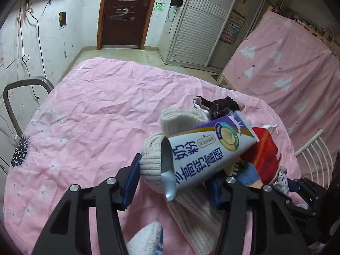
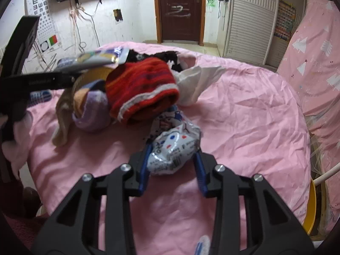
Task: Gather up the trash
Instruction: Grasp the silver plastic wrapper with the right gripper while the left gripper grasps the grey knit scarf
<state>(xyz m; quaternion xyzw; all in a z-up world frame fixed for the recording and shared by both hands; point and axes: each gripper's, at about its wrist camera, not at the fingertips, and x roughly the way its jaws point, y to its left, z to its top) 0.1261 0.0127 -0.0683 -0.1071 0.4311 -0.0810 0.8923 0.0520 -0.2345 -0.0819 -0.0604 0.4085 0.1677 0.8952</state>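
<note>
A table point(image 1: 95, 97) covered by a creased pink cloth point(image 2: 244, 110) was found to fill most of both views. Mixed clothing was heaped on it: a cream knitted garment point(image 1: 153, 159), a red striped knit point(image 2: 142, 89), a lilac sock point(image 2: 93, 114) and dark items point(image 1: 223, 106) behind. A white tissue point(image 2: 195, 82) was noted touching the red knit on its far side.

A purple and white milk-powder pouch point(image 1: 204, 150) was seen lying on the heap, tilted, between the fingers of the left gripper point(image 1: 174, 182). The left finger appeared to rest against the cream garment rather than the pouch; contact by the right finger was hidden, so a grip could not be confirmed.

A crumpled white wrapper point(image 2: 174, 148) with red and blue dots was observed on the cloth just in front of the red knit, pinched between the blue pads point(image 2: 146, 165) of the right gripper point(image 2: 173, 165).
</note>
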